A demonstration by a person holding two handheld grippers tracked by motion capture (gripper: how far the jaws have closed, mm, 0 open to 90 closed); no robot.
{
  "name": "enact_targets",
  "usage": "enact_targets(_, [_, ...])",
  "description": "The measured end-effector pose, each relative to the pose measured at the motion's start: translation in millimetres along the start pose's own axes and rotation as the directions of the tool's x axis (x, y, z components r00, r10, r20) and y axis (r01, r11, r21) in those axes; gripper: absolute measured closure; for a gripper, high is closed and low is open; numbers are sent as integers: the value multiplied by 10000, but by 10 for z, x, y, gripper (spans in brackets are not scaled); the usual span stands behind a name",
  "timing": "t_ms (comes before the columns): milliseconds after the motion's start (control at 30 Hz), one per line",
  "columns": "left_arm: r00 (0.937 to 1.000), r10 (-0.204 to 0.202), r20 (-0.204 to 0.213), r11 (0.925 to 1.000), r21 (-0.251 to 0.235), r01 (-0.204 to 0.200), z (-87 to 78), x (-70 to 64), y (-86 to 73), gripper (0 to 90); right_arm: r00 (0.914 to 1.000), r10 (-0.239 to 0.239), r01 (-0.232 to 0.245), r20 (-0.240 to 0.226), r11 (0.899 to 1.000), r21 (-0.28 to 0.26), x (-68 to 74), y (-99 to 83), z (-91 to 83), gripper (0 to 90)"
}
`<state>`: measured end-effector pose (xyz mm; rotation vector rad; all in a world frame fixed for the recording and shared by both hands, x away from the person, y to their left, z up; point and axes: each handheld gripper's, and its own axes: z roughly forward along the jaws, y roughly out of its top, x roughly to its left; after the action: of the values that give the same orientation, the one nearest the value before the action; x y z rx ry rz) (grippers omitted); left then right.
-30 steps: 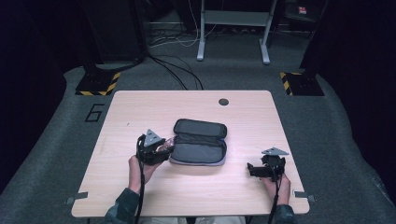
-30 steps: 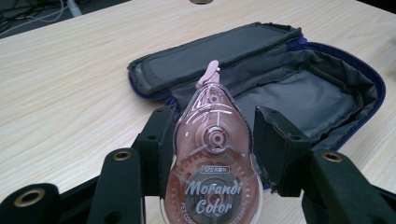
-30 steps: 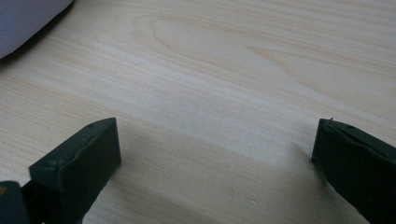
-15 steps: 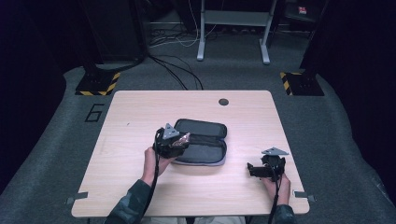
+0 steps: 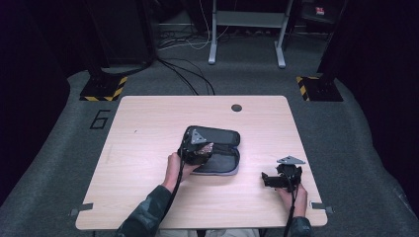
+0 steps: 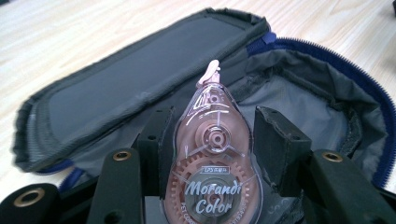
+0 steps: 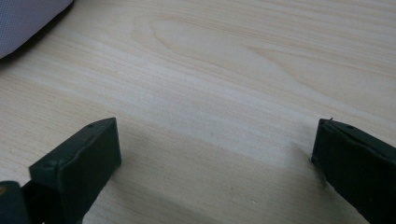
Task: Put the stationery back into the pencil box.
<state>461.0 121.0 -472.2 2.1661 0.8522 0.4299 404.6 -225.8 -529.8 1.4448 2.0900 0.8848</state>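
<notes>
- The left gripper (image 6: 212,140) is clamping a pink correction tape (image 6: 212,163) over the open pencil case (image 5: 220,150).
- The right gripper (image 7: 215,154) is resting at the case's four o'clock, jaws wide apart.

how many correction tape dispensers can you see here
1. The pink correction tape is clamped in the left gripper, above the open pencil case mid-table. More could lie hidden inside the case's folds.

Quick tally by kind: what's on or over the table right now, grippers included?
Grippers: 2, left gripper and right gripper
Pencil cases: 1, open pencil case
Correction tape dispensers: 1, pink correction tape between the left fingers, over the case
Total: 4
</notes>
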Motion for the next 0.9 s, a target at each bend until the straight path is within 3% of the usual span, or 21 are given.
enact_targets(267, [9999,-69,107,9981,608,62,100,-40,-19,496,10000,-8,8,0,10000,3,0,0,-1,7])
enact_targets(400, [9998,-145,133,9979,627,136,110,-49,-24,519,10000,4,-4,4,10000,-5,0,0,-1,7])
enact_targets(633, [9992,-365,138,9979,533,357,59,-20,-28,354,10000,1,-1,0,10000,2,0,0,0,7])
enact_targets(900, [9992,-384,53,9992,-95,385,-254,9,-31,178,10000,4,-4,0,10000,1,0,0,0,7])
